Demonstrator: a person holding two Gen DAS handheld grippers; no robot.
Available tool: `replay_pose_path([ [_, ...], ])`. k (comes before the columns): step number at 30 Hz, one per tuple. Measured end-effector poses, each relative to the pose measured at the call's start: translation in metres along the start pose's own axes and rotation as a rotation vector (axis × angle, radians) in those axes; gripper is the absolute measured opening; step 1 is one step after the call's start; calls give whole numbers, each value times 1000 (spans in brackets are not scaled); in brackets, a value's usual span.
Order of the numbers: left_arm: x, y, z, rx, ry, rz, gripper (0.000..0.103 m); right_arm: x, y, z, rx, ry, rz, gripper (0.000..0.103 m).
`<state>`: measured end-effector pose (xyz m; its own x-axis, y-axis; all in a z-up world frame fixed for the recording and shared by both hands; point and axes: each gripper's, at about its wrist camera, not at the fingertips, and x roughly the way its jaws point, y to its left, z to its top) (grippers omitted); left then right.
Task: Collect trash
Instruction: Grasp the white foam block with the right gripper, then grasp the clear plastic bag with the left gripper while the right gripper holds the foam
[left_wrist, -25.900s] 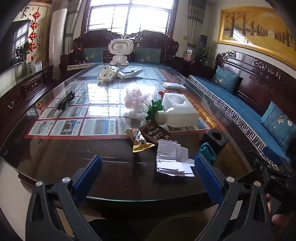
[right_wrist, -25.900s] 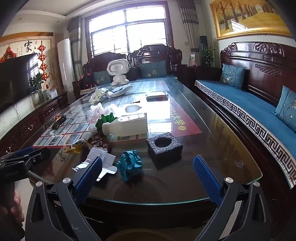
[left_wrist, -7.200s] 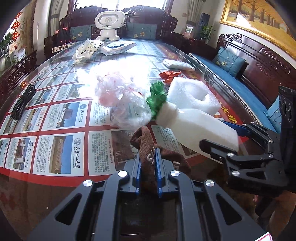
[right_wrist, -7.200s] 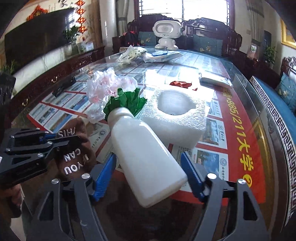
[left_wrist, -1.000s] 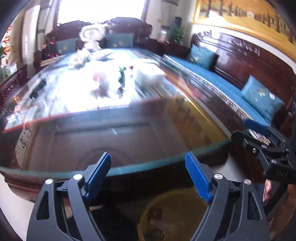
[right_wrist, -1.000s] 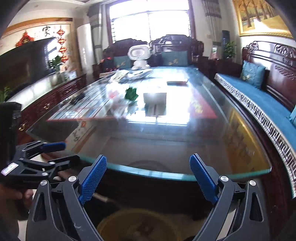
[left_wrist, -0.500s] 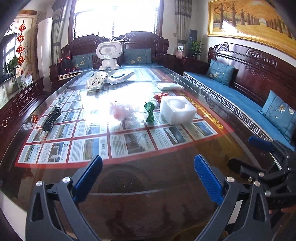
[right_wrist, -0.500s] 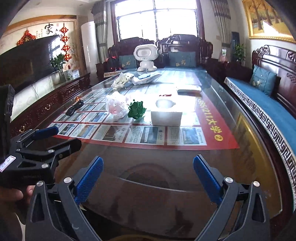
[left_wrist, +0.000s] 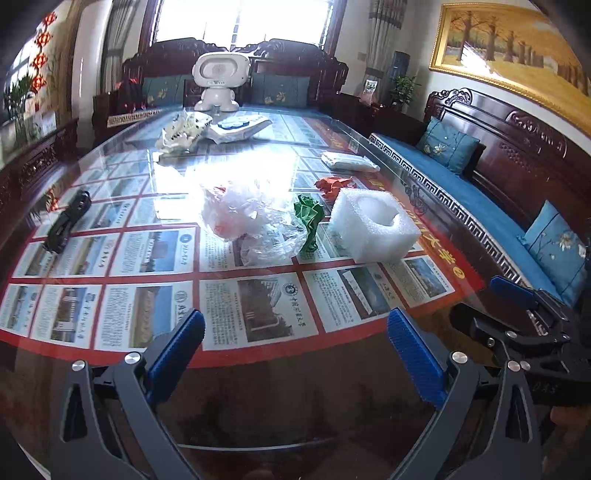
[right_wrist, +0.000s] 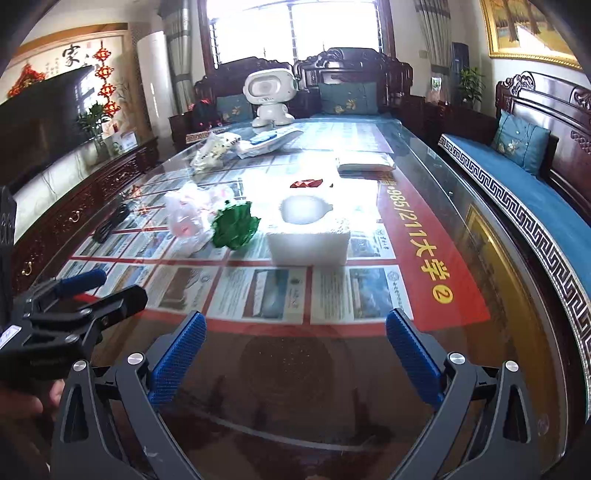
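Glass table (left_wrist: 110, 155): one foam block (left_wrist: 373, 229), one green wad (left_wrist: 309, 218).

Window (left_wrist: 242, 20) backlight, tabletop (left_wrist: 229, 173) glare

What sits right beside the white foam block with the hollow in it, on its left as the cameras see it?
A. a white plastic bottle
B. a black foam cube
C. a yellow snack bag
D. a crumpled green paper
D: the crumpled green paper stands just left of the white foam block, with the clear plastic bag further left.
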<state>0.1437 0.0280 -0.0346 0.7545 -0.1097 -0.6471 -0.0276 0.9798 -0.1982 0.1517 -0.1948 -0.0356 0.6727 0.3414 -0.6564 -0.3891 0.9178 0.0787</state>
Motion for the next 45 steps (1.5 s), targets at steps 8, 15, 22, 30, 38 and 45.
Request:
replay_pose_path([
  [8,26,20,17,-54,2,46,99,38,1,27,-27,62,5,94],
  [15,48,30,32,-60,23,90,99,89,1,54,-29,132,-39,94],
  [22,59,33,35,-53,34,87,99,128,3,62,-51,195,-96,94],
  [30,61,39,44,-65,18,98,99,147,-7,67,-38,200,-96,80],
  [38,68,48,58,-110,5,98,99,136,-6,64,-39,160,-64,80],
  [45,87,53,77,-112,2,142,99,123,0,67,-44,122,-59,80],
])
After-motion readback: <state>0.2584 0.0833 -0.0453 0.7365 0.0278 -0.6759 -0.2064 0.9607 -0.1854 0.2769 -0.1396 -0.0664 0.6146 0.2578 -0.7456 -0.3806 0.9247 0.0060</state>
